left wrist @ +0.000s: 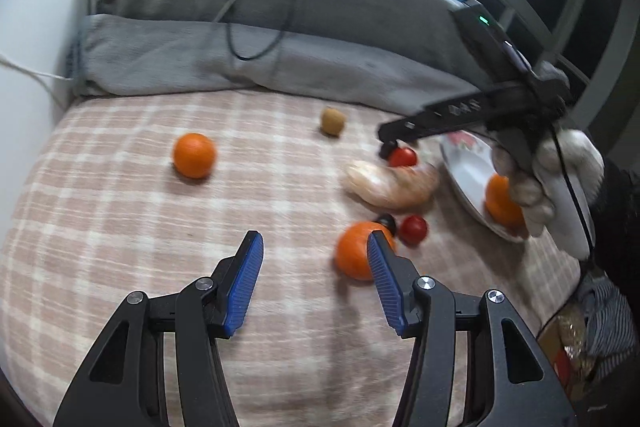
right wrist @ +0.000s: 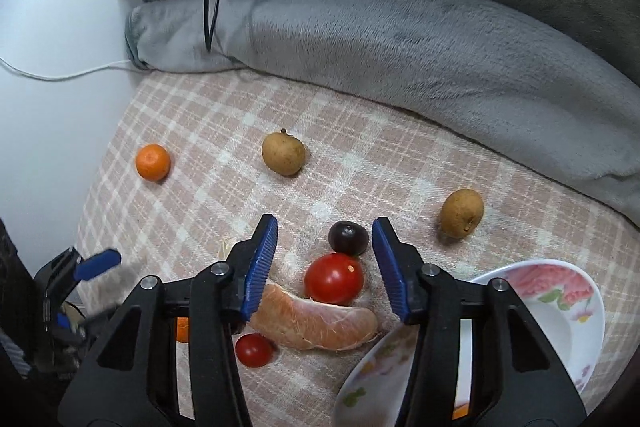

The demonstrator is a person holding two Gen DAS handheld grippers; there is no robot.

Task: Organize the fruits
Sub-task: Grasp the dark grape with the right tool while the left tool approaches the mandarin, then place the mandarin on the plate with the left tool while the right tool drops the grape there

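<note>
Right now my right gripper (right wrist: 325, 259) hangs with its blue ribbed pads parted around the shiny red cherry tomato (right wrist: 334, 279), neither pad touching it, while my left gripper (left wrist: 316, 283) stands released over the pink checked blanket (left wrist: 120, 227), grasping nothing. That tomato lies just beside the white floral plate (right wrist: 576, 311), with a dark round grape (right wrist: 348, 237) touching its far side and a peeled orange citrus segment (right wrist: 316, 323) against its near side. If I clench off-centre, the smooth tomato could squirt out and roll across the soft blanket, or a pad could catch the grape or crush the segment.

Left gripper (left wrist: 316, 267): open, over bed (left wrist: 120, 227)
Orange (left wrist: 354, 253): behind its right finger
Plate (left wrist: 468, 171): right of orange, holding a second orange (left wrist: 502, 201)
</note>
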